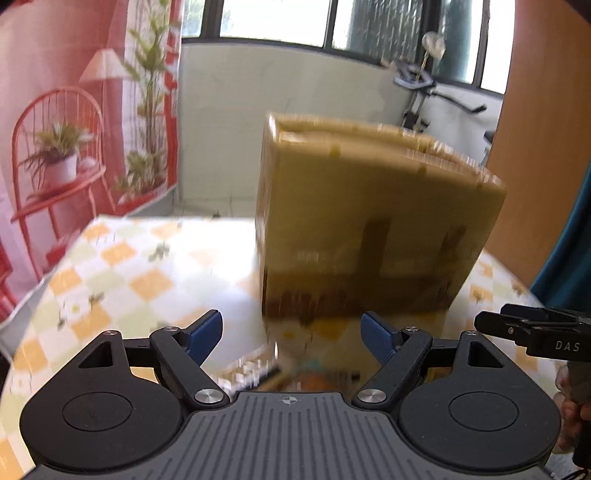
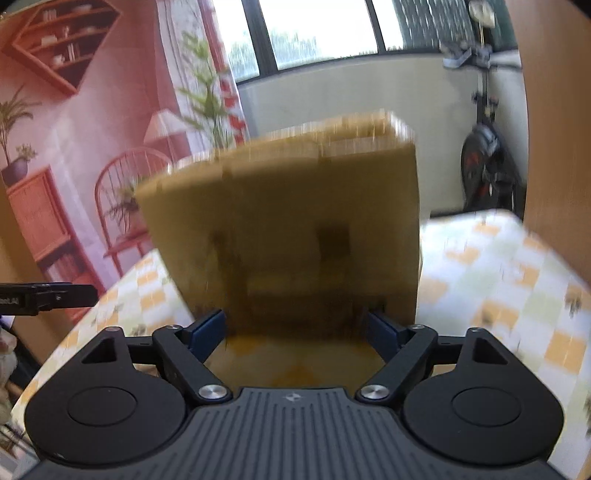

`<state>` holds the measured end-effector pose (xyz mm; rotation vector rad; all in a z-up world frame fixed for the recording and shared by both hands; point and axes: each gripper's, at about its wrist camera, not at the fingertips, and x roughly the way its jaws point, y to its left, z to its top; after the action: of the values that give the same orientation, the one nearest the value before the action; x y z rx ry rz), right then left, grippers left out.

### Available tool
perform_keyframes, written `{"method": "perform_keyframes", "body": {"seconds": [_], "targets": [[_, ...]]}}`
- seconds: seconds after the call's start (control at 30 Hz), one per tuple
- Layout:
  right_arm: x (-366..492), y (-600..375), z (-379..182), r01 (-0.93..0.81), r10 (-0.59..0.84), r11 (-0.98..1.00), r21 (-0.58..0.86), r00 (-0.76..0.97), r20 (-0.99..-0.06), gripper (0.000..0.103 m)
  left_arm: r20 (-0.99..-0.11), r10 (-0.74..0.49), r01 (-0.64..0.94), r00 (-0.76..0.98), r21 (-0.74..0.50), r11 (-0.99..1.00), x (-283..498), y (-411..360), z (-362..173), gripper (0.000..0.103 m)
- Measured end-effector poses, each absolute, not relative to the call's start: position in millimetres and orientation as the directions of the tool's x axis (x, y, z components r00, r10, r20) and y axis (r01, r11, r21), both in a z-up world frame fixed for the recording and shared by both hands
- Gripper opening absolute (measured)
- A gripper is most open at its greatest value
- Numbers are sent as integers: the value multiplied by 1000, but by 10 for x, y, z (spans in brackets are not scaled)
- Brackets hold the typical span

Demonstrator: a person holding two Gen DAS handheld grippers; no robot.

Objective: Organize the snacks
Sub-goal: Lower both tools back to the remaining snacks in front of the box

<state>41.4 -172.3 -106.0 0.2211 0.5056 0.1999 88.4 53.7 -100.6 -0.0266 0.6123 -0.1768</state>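
In the left wrist view the left gripper (image 1: 291, 334) sits nearest, its blue-padded fingers (image 1: 205, 334) spread wide with nothing between them. Just under the gap, at six o'clock, lie some blurred items (image 1: 258, 374); they may be snack packets, but the smear is too heavy to tell. At three o'clock the black tip of the right gripper (image 1: 532, 330) pokes in from the edge, and part of a hand (image 1: 570, 417) shows below it at four o'clock.

Beyond the fingers a tall cardboard box (image 1: 373, 221) stands on the table (image 1: 122, 266), which wears a cloth of orange and pale green checks. The box fills the middle of the frame from twelve to two o'clock, its top flaps raised, its edges blurred. A printed backdrop (image 1: 85, 122) with a red chair and potted plants hangs at ten o'clock, and an exercise bike (image 1: 421, 96) stands at one o'clock under the window (image 1: 280, 18).

In the right wrist view the right gripper (image 2: 295, 328) is released too, fingers (image 2: 208, 328) apart and gripping nothing. The cardboard box (image 2: 295, 221) rises just ahead at twelve o'clock, its lower face spanning the gap; whether the pads touch it cannot be told. The left gripper (image 2: 48, 295) enters at nine o'clock. The checked table (image 2: 517, 280) shows at three o'clock, the backdrop (image 2: 74, 129) at ten, the exercise bike (image 2: 484, 162) at two.
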Motion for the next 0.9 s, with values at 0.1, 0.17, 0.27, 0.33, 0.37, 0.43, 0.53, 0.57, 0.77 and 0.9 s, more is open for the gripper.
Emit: {"method": "perform_keyframes", "body": {"seconds": [0.1, 0.17, 0.27, 0.33, 0.37, 0.43, 0.53, 0.57, 0.77, 0.9], "targets": [[369, -1717, -1248, -115, 261, 948, 297, 815, -518, 75, -606, -179, 143, 775, -107, 984, 845, 553, -1150, 84], [348, -1699, -1346, -106, 271, 944, 312, 789, -552, 70, -629, -187, 133, 755, -132, 982, 805, 568, -1254, 83], [329, -1660, -1440, -105, 286, 941, 322, 757, -587, 67, -653, -194, 123, 732, -153, 980, 750, 553, -1343, 83], [326, -1629, -1466, -115, 294, 941, 319, 745, -598, 66, -665, -200, 126, 719, -159, 979, 719, 532, -1394, 83], [341, -1609, -1471, -123, 300, 940, 317, 739, -603, 66, -671, -202, 125, 713, -161, 979, 711, 524, -1416, 83], [371, -1567, -1481, -138, 306, 942, 306, 730, -612, 66, -683, -204, 116, 702, -173, 978, 680, 519, -1464, 83], [393, -1515, -1501, -151, 304, 946, 286, 715, -629, 66, -696, -206, 93, 688, -198, 976, 673, 534, -1530, 83], [394, -1479, -1522, -150, 297, 950, 275, 708, -641, 66, -696, -203, 85, 689, -200, 976, 654, 533, -1543, 83], [420, -1398, -1600, -149, 280, 958, 245, 675, -683, 65, -702, -194, 60, 686, -211, 976, 659, 540, -1572, 82], [452, -1356, -1631, -170, 294, 955, 243, 654, -697, 64, -714, -201, 58, 671, -219, 974, 668, 530, -1613, 82]]}}
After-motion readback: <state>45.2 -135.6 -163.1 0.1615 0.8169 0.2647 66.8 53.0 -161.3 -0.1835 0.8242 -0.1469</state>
